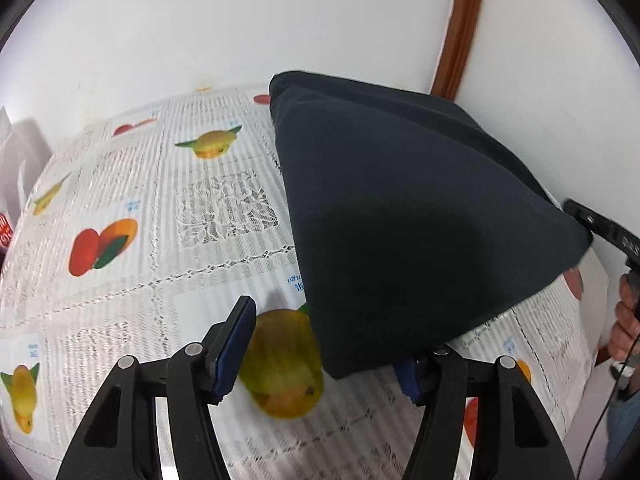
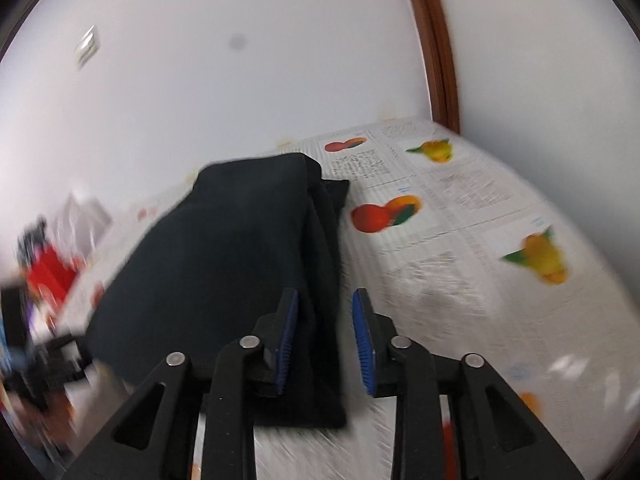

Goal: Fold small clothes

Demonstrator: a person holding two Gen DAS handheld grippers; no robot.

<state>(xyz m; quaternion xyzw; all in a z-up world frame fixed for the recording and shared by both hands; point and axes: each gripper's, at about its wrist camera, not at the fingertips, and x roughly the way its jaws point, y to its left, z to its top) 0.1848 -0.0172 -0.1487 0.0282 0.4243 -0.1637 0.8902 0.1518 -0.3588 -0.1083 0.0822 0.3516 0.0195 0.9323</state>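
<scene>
A small black garment [image 1: 404, 216] lies folded on the fruit-print tablecloth [image 1: 132, 208]. In the left wrist view it drapes over my left gripper's right finger and hides that fingertip. My left gripper [image 1: 328, 340] is open; its left pad [image 1: 236, 344] is bare. In the right wrist view the garment [image 2: 224, 260] lies ahead and left. My right gripper [image 2: 326, 340] is open, with the garment's near right edge lying between its blue pads [image 2: 362, 340]. The right gripper also shows at the far right of the left wrist view [image 1: 600, 224].
A white wall and a brown door frame [image 1: 460, 24] stand behind the table. Red and white items [image 2: 52, 272] sit blurred at the table's left end. A hand [image 1: 626, 320] holds the right gripper's handle.
</scene>
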